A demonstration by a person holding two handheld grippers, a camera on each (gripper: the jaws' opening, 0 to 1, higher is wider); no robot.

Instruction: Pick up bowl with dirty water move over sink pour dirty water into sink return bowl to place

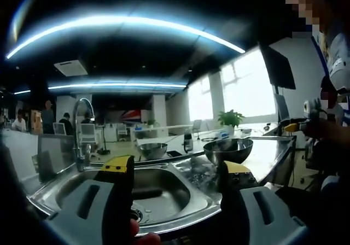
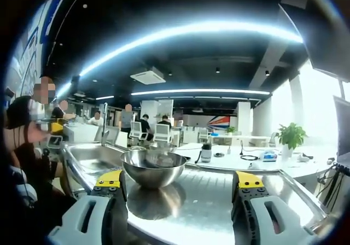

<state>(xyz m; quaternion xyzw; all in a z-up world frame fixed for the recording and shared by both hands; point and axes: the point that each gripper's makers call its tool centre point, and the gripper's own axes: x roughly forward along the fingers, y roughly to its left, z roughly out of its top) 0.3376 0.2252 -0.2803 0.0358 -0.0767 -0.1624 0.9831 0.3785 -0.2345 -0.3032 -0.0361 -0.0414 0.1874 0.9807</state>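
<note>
left gripper view: we see the left gripper (image 1: 178,174) with its jaws spread wide and released, nothing between them, hovering over the near rim of the steel sink (image 1: 164,198). the basin has a drain (image 1: 136,213) low in it and a curved faucet (image 1: 82,130) at its far left corner. the bowl (image 1: 228,150) sits upright on the steel desk (image 1: 268,157) to the right of the sink, beyond the right jaw and apart from it. a second, smaller bowl (image 1: 152,150) sits farther back, with a dark bottle (image 1: 187,142) just beside it. a potted plant (image 1: 231,118) stands by the bright windows. the right gripper (image 1: 298,127) comes in at the far right edge, held by the person.

right gripper view: the right gripper (image 2: 179,187) also has its jaws released and far apart — the bowl (image 2: 153,168) rests on the desk (image 2: 219,201) ahead of them, closer to the left jaw, not touched. we cannot tell the water inside it. the sink (image 2: 90,155) lies to the left of the bowl — faucet (image 2: 104,130) behind it. several people sit at tables in the background.
</note>
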